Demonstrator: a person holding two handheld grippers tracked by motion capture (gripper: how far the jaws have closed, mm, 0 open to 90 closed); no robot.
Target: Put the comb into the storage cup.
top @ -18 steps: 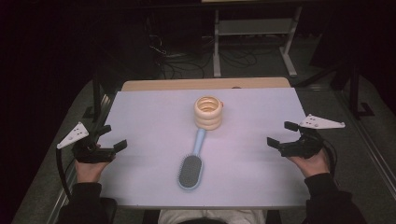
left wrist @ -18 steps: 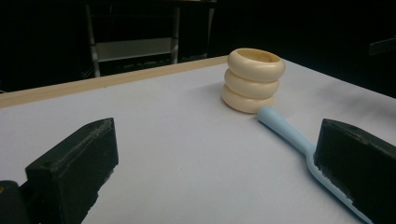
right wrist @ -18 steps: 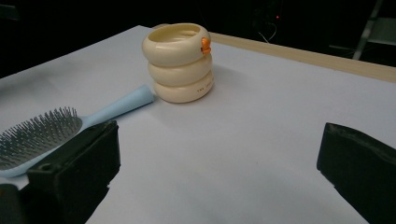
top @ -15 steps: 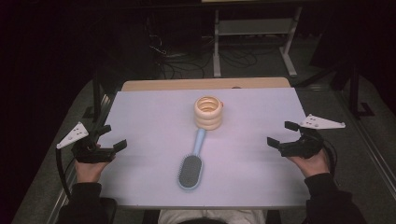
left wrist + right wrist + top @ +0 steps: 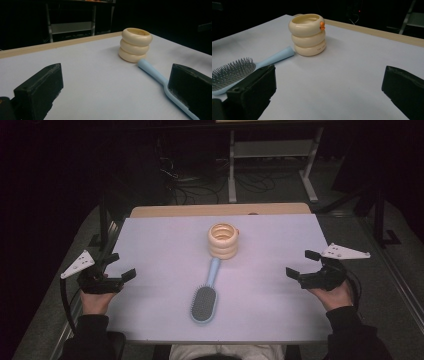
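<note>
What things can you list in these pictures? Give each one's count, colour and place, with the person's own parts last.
cup: one, cream, shaped like three stacked rings, small orange knob on its rim, standing at the table's middle towards the far side.
hairbrush: one, light blue, bristles up, lying nearer the person, handle tip at the cup's base.
table: one, white top, wooden far edge.
left claw: one, black, open, at the left edge.
right claw: one, black, open, at the right edge.

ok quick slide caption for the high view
Two open hand-held grippers, left and right, flank a blue hairbrush and cream ringed cup.
</note>
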